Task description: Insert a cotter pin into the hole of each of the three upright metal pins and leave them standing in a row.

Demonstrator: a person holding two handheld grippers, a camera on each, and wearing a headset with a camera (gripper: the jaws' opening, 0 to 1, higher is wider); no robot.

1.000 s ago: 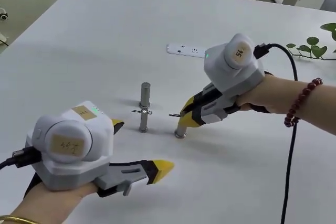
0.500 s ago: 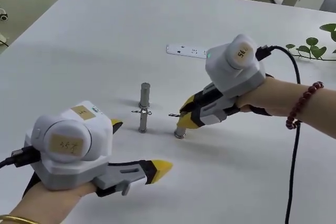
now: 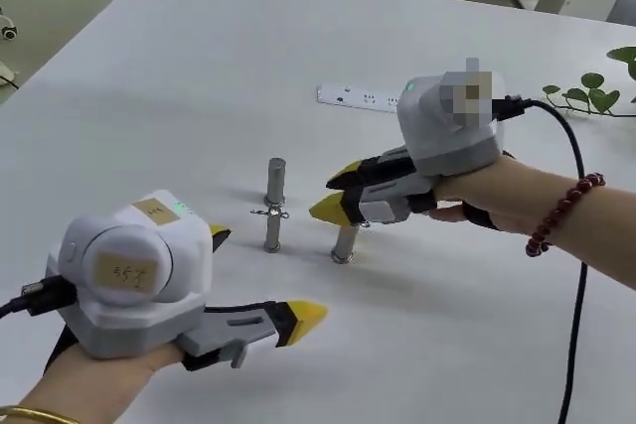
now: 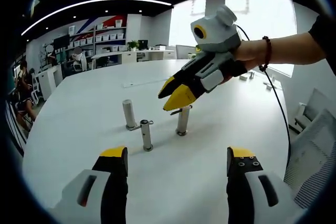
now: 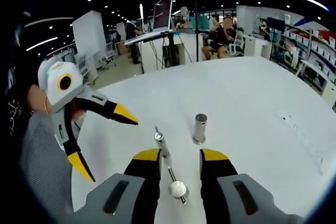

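Observation:
Three upright metal pins stand on the white table. The far pin (image 3: 275, 179) (image 4: 129, 114) is bare. The middle pin (image 3: 271, 227) (image 4: 146, 135) carries a cotter pin through its top. The near-right pin (image 3: 344, 242) (image 4: 182, 121) has a thin cotter pin (image 4: 184, 109) across its top. My right gripper (image 3: 333, 193) (image 4: 170, 95) hovers open just above that pin, which shows between the jaws in the right gripper view (image 5: 177, 188). My left gripper (image 3: 265, 275) (image 4: 178, 153) is open and empty, low and in front of the pins.
A white power strip (image 3: 353, 97) lies behind the pins. Green plant leaves (image 3: 596, 86) reach in at the right edge. A black cable (image 3: 571, 275) trails from the right gripper along the right side. The table (image 3: 179, 67) stretches wide to the left.
My right gripper was closed around the cotter pin at the near-right pin's top. It has opened and lifted slightly, leaving the cotter pin in the pin. The left gripper stayed put.

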